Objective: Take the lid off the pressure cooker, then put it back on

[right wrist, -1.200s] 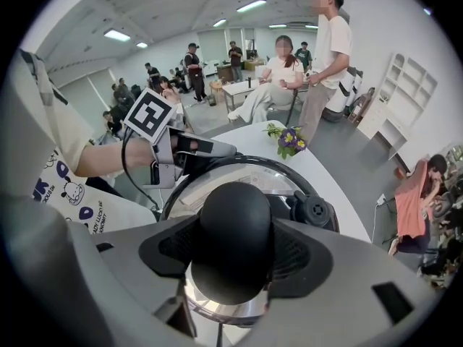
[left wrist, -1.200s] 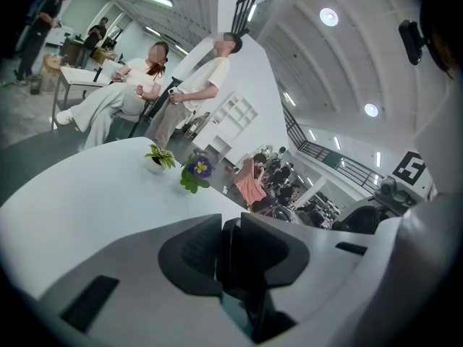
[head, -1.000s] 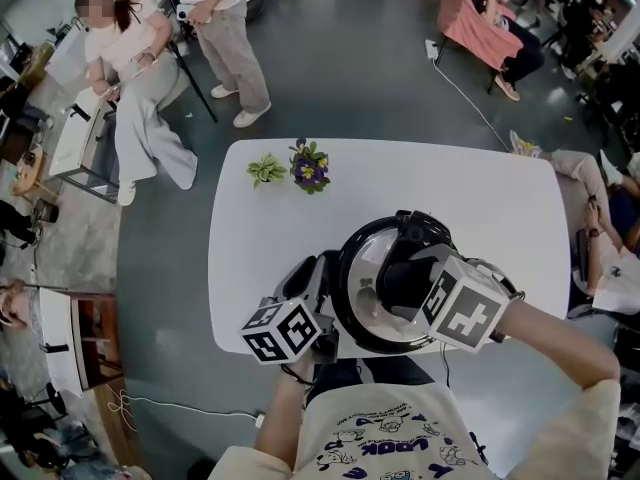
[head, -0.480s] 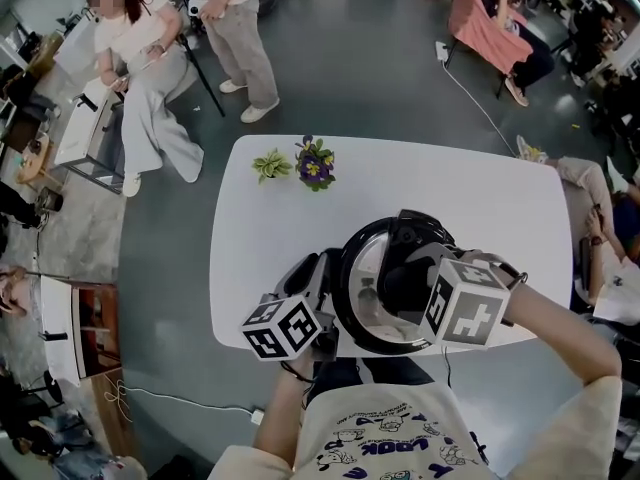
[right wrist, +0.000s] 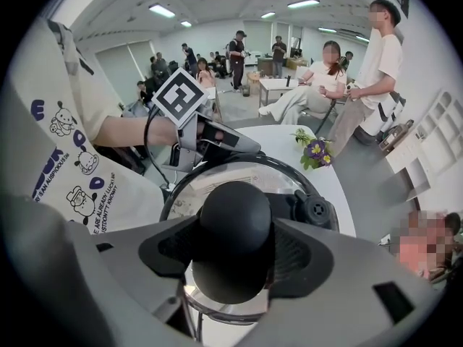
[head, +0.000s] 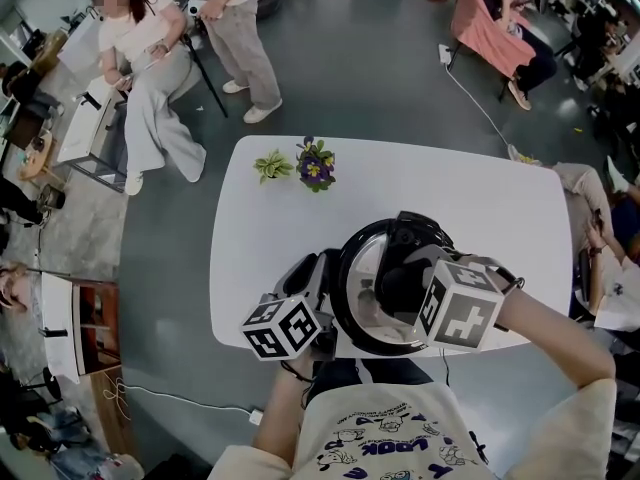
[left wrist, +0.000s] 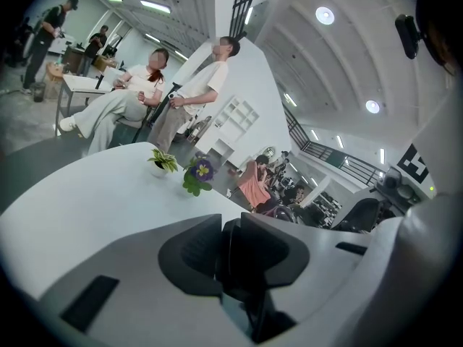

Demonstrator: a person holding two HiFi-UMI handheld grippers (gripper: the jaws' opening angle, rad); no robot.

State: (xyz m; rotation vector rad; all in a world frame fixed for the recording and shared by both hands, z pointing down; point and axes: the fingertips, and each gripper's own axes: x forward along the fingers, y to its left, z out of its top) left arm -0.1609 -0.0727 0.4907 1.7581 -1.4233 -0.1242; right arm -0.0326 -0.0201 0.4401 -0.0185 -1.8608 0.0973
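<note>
The cooker (head: 348, 308) is sitting at the near edge of the table (head: 260, 238), directly in front of the person, with the lid (right wrist: 217, 183) lying on it. Whether the lid is locked cannot be told.

The right gripper (right wrist: 235, 230) is pointing steeply down and clasping the round black knob (right wrist: 235, 215) at the lid's centre. It is pressing 1 pad on each side, with its jaws standing wide around the knob. The left gripper (left wrist: 230, 248) is reaching in nearly level from the left and pinching the thin black handle (left wrist: 249, 295) on the cooker's side. Its jaws are narrowly apart, and the handle is filling the gap. 2 small plants (head: 300, 165) are standing well apart from the cooker, at the far edge.

Handling, as judged: the lid is looking rigid, smooth and fairly heavy, and probably needs a twist before lifting. The knob is the only sound hold, though its rounded surface is inviting slip, so a grip below its widest part is advisable. The handle is serving to brace the body against turning on the slick table.
</note>
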